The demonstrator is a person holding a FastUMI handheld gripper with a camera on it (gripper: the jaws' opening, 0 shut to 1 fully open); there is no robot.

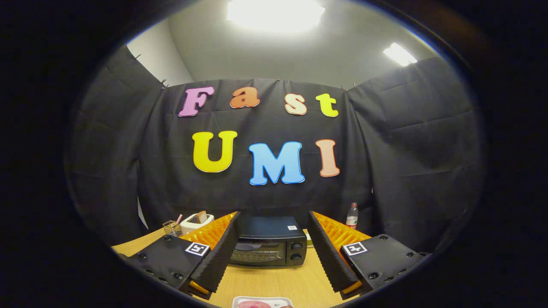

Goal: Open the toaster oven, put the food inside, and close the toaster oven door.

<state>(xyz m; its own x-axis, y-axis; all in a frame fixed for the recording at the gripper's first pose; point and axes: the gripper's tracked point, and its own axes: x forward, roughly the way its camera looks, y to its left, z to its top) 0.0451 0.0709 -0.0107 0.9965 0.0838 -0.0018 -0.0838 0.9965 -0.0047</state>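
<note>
A black toaster oven point(269, 247) stands on the wooden table point(274, 284), its glass door shut and two knobs on its right side. My gripper point(274, 222) is open, its two fingers spread wide, and the oven shows between them, a short way beyond the tips. Nothing is held. Close below the fingers, at the table's near edge, lies a white plate point(262, 302) with pink food point(252, 304) on it, only partly seen.
A white pop-up toaster point(196, 222) with a slice in it and a wire basket point(172, 228) sit at the back left of the table. A plastic water bottle point(352, 216) stands at the back right. Black cloth walls close the booth behind.
</note>
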